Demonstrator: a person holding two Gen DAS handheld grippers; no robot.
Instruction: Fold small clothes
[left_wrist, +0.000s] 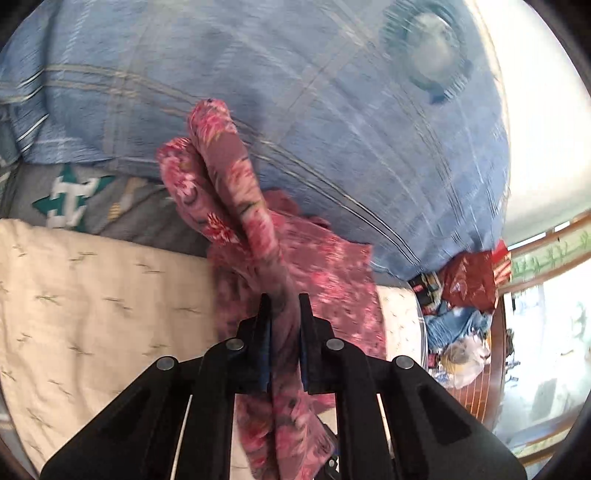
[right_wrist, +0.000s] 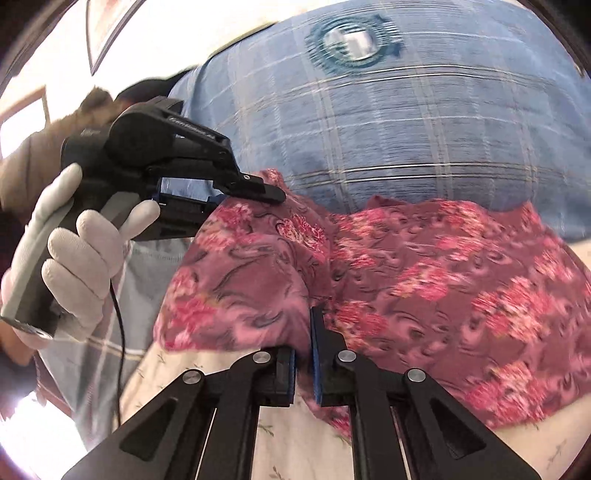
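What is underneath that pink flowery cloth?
Under the pink flowery cloth lies a cream sheet with small sprigs, showing along its lower edge. Behind it is a blue checked pillow. Whatever lies beneath the cloth's middle is covered.

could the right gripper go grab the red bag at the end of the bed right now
Probably not as things stand: the right gripper is shut on the floral garment, and so is the left gripper. The red bag lies apart at the bed's edge, so it would have to let go first.
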